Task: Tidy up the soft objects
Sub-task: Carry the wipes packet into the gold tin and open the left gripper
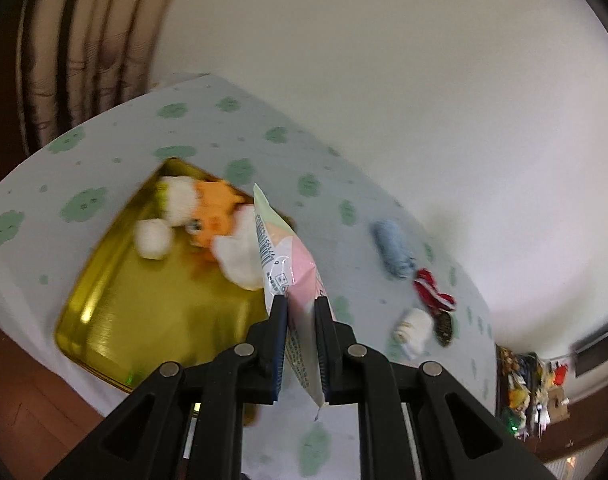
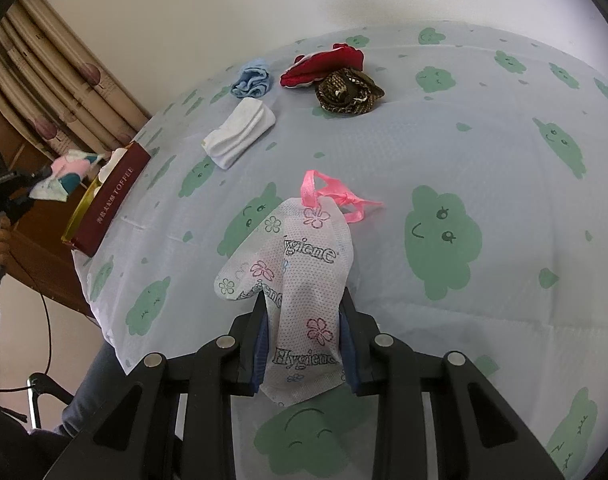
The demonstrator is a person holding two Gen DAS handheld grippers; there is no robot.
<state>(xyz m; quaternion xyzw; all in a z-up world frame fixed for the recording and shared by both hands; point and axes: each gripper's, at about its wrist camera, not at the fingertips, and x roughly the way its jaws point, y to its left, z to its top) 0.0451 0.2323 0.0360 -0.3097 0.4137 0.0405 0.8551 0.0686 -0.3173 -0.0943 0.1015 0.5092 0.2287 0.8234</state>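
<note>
both grippers loaded over the table

meanwhile the left gripper (image 1: 300,300) is clamped on a pink and white packet (image 1: 282,256), held above the gold tin (image 1: 152,304) where an orange and white plush toy (image 1: 208,220) lies; the right gripper (image 2: 302,300) pinches a white hygiene pouch (image 2: 300,280) with a pink ribbon (image 2: 327,196), just over the cloud-print table (image 2: 463,152); further back sit a white sock (image 2: 240,136), a blue cloth (image 2: 252,78), a red cloth (image 2: 323,66) and a brown patterned piece (image 2: 347,90) touching it.

Left gripper (image 1: 300,300) is up in the air w/ its jaws clamped on a pastel packet (image 1: 282,256). Right gripper (image 2: 302,300) sits low over the table, fingers pinching a white mesh pouch (image 2: 294,280).
</note>
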